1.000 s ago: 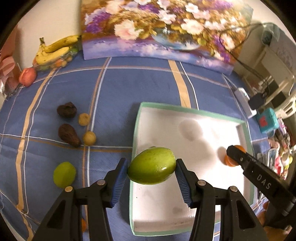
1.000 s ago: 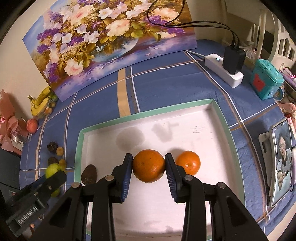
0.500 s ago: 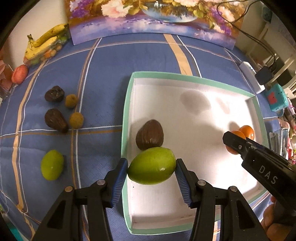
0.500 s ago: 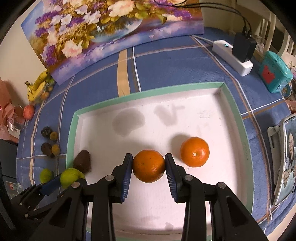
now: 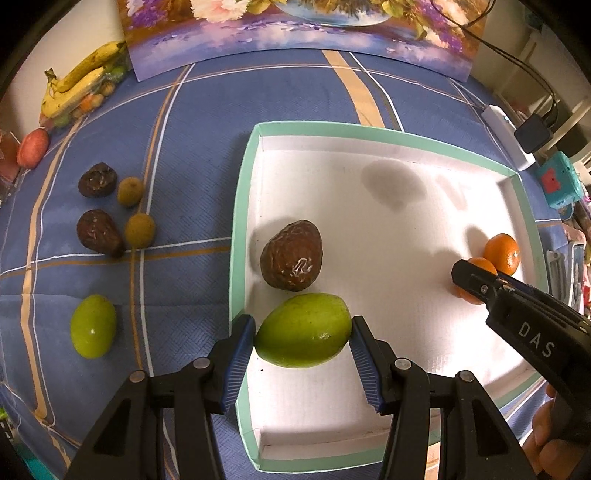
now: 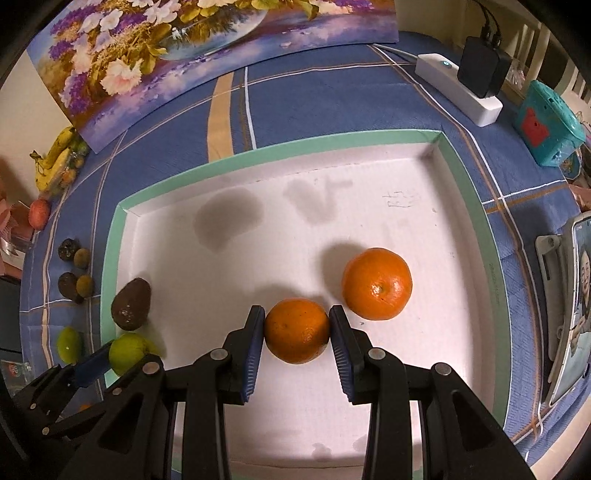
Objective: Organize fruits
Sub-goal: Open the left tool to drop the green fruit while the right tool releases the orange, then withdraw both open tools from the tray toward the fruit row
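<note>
My left gripper (image 5: pixel 303 350) is shut on a green mango (image 5: pixel 303 329), low over the near left part of the white tray (image 5: pixel 243 206) with the teal rim. A dark brown avocado (image 5: pixel 291 254) lies in the tray just beyond the mango. My right gripper (image 6: pixel 297 332) is shut on an orange (image 6: pixel 297 330) low over the tray (image 6: pixel 476 206). A second orange (image 6: pixel 376 282) lies in the tray just right of it. The left gripper with the mango (image 6: pixel 127 352) shows at lower left in the right wrist view.
On the blue cloth left of the tray lie a green mango (image 5: pixel 93 325), two dark avocados (image 5: pixel 99 232), and two small yellowish fruits (image 5: pixel 139 229). Bananas (image 5: pixel 79 86) and a red fruit (image 5: pixel 32 147) sit at far left. A flower painting (image 5: pixel 295 33), a power strip (image 6: pixel 458 94) and a teal box (image 6: pixel 550 125) stand behind.
Both grippers have come down toward the tray with their fruit. The left one moved over the tray's near left part, next to the avocado; the right one came down beside the other orange.
</note>
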A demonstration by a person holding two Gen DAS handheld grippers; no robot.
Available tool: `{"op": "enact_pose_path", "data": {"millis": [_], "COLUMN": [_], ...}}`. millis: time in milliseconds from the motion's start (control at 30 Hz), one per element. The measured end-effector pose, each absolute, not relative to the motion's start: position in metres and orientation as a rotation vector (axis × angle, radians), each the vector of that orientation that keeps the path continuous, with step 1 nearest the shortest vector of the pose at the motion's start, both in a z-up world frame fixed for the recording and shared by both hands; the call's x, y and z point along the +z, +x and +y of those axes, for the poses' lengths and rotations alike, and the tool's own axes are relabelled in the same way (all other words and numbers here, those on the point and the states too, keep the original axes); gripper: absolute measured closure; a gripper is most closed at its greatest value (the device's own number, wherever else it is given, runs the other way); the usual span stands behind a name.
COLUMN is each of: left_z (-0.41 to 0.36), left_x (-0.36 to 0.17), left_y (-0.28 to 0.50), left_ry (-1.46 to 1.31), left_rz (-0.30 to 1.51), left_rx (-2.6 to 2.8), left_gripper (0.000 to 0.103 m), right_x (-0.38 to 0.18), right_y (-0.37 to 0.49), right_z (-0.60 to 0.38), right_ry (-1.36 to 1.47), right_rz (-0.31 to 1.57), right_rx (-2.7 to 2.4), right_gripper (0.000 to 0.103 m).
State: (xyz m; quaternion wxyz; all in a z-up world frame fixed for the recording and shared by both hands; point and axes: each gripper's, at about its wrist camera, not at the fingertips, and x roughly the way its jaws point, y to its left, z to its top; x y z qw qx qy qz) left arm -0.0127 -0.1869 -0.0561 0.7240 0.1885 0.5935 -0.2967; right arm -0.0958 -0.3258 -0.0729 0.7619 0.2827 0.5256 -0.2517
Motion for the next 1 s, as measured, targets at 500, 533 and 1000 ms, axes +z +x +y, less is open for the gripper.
{"op": "enact_pose_path", "data": {"millis": [500,533,1000], "left_z": [-0.189,-0.189,-0.158], "left_x": [-0.044,-0.041,-0.004], "left_y": [-0.012,-0.012,0.015], "left_ry": [0.413,0.408,0.258], "left_rz": [1.293,1.29,1.241], "left_rx": [-0.672,-0.676,-0.649], "left_gripper": [0.046,0.046,0.046], "right_x": [-0.064,-0.062,-0.031], "right_y": [-0.099,-0.1,-0.107], "right_z": [-0.327,-0.326,-0.321], "right_ry": [0.613,0.611,0.568], "right_rz": [1.126,1.123,1.047], "right_rx": [-0.569,-0.57,-0.587], "right_gripper": [0.065,0.065,0.065]}}
